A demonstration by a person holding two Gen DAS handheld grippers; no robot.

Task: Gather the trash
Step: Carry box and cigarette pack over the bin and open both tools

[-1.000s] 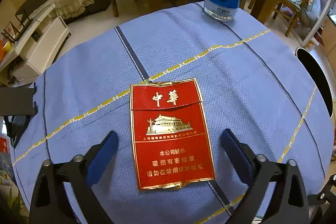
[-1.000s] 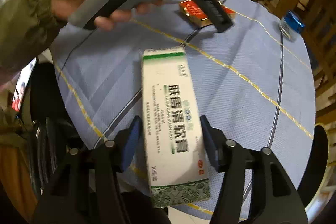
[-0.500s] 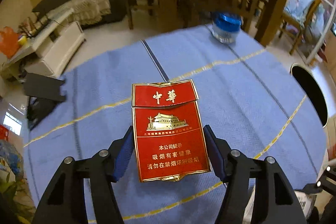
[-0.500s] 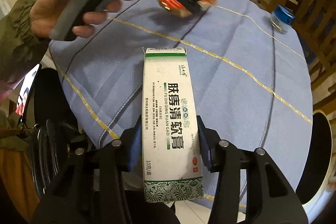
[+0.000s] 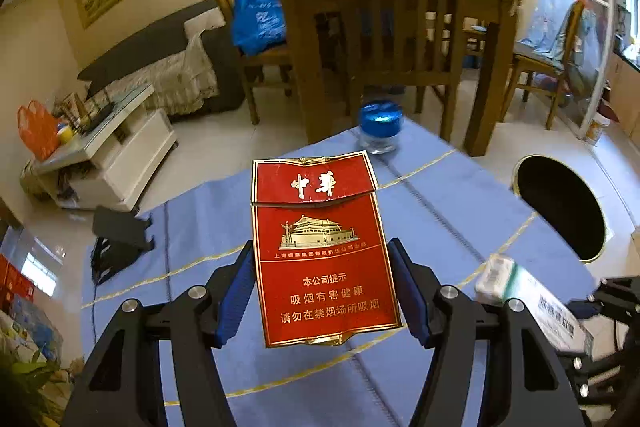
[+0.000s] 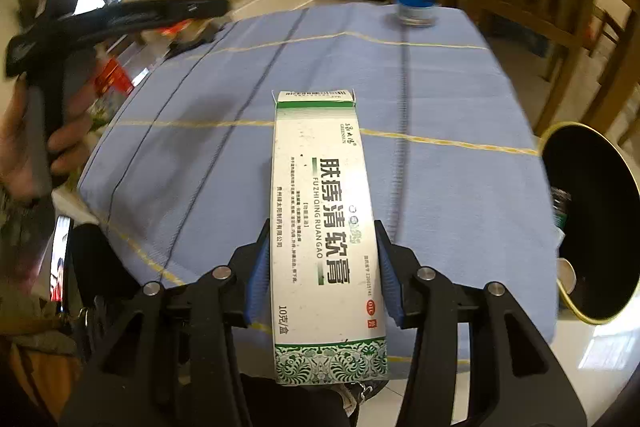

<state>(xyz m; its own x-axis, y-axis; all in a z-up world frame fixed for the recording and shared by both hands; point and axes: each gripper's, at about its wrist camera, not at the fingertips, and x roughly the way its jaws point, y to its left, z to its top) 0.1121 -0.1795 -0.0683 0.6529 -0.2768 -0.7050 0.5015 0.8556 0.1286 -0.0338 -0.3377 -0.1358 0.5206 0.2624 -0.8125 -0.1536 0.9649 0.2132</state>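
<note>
Jaws clenched on both, left gripper (image 5: 324, 291) grasping creased red cigarette pack (image 5: 320, 247), right gripper (image 6: 322, 275) white-green ointment box (image 6: 326, 231)

Red-gold cigarette pack (image 5: 325, 259); white-green ointment box (image 6: 326, 231); blue yellow-lined tablecloth (image 6: 460, 187).

Glossy cardboard pack (image 5: 324, 259), woven tablecloth (image 5: 440, 203)

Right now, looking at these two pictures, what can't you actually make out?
- Inside of the black bin: right view, too dark, and cut off by the frame edge.
- Whether the red cigarette pack and white ointment box hold anything: both views, closed faces only.
- Left gripper in the right view: motion-blurred, so its grip is unreadable there.
- Blue-lidded jar: right view, blurred, label illegible.
- Ointment box in the left view: cut off by the frame edge.
</note>
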